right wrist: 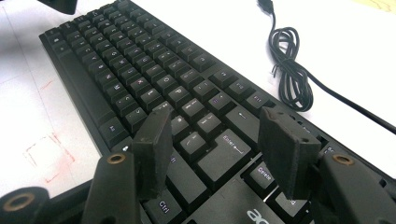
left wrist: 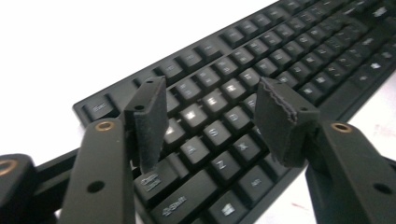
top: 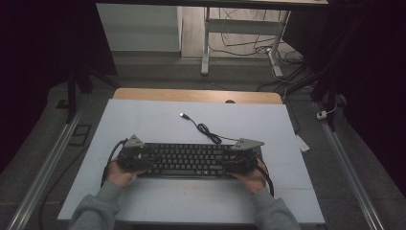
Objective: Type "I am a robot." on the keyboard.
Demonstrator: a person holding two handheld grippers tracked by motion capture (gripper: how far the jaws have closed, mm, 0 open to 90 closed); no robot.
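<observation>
The black keyboard (top: 189, 160) lies flat on the white table sheet (top: 158, 120), near my edge of the table, long side running left to right. Its cable (top: 208, 132) leaves the far edge, forms a small coil on the sheet and ends in a USB plug (top: 182, 115) lying farther out.

My left gripper (left wrist: 210, 112) sits over the keyboard's left end. Its jaws stand wide apart above the letter keys, with nothing between the pads (left wrist: 152, 121).

My right gripper (right wrist: 219, 144) sits over the right end, near the Enter key (right wrist: 229, 151). Its jaws are likewise spread wide and hold nothing. I cannot tell whether either gripper touches the keys.

Beyond the sheet, the wooden table edge (top: 196, 95) shows.
</observation>
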